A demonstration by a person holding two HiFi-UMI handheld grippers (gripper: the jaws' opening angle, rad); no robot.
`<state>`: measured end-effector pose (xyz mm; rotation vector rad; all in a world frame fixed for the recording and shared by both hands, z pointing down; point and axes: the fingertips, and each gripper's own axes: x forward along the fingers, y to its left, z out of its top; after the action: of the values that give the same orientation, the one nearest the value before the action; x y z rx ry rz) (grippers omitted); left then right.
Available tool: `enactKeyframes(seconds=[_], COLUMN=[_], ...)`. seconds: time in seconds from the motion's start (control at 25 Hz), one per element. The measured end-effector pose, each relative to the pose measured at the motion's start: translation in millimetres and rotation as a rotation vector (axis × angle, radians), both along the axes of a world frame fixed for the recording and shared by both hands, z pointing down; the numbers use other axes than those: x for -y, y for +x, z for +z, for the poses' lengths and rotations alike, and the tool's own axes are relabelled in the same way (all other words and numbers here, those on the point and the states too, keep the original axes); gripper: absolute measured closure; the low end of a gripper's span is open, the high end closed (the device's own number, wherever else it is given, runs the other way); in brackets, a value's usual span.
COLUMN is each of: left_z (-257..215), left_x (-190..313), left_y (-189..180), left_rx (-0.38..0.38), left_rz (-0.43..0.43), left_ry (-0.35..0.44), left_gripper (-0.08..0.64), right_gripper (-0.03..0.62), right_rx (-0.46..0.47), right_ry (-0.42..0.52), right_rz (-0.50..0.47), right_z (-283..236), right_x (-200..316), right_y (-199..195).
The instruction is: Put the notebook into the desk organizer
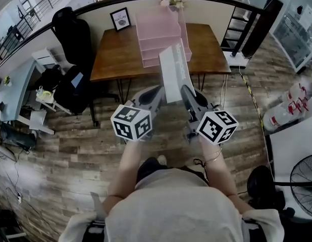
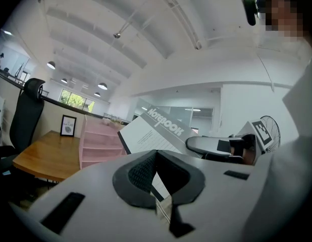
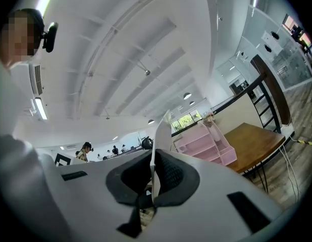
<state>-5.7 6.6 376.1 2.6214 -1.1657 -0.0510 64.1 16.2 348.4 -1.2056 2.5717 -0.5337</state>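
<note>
Wood-plank floor [image 1: 55, 150] fills the head view, with a black chair [image 1: 70, 29] at upper left. Right of it, at upper centre, stands a wooden desk [image 1: 115, 54]. A framed print [image 1: 120, 19] sits on its back left part, and a pink organizer [image 1: 156, 34] with stepped tiers is at its middle.

Below the desk, at frame centre, the left gripper [image 1: 160, 91] reaches in from lower left. In the left gripper view its jaws are closed on the lower edge of the notebook [image 1: 175, 72], whose thin edge runs between the dark pads. The grey-and-white cover, printed NOTEBOOK, rises tilted above them, with the organizer and desk beyond at centre left.

In the head view the notebook is held in the air between the two grippers, over the floor in front of the desk. It is steeply tilted, and its upper end overlaps the organizer's front tier in the picture. The gripper views show the organizer well beyond it.

The right gripper [image 1: 186, 92] comes in from lower right. In its own view the jaws are pressed together on the notebook's edge, with the organizer at centre right. A fan [image 1: 303, 178] stands at the lower right edge of the head view.
</note>
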Motion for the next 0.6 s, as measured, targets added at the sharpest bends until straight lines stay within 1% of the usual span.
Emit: enactKeyframes(seconds=[0.08,0.2,0.4,0.6], left_z=[0,7,19,30], left_x=[16,36,54,77], left_y=[-5,-7,-10,-16], left_rx=[0.0,-0.012,-0.006,-0.012], left_rz=[0.004,0.009,0.013,0.001], left_ry=[0.001,-0.021,-0.049,-0.075], left_gripper=[0.548,0.548,0.548,0.548], right_gripper=[0.581,0.581,0.581,0.581], right_rx=[-0.004,-0.008,-0.01,0.006], right_ry=[0.0,-0.015,-0.045,-0.062], right_rz=[0.003,0.006,0.004,-0.005], right_z=[1,7,18,27], right_x=[13,31,55,86], right_y=[-6,-11,-17,-24])
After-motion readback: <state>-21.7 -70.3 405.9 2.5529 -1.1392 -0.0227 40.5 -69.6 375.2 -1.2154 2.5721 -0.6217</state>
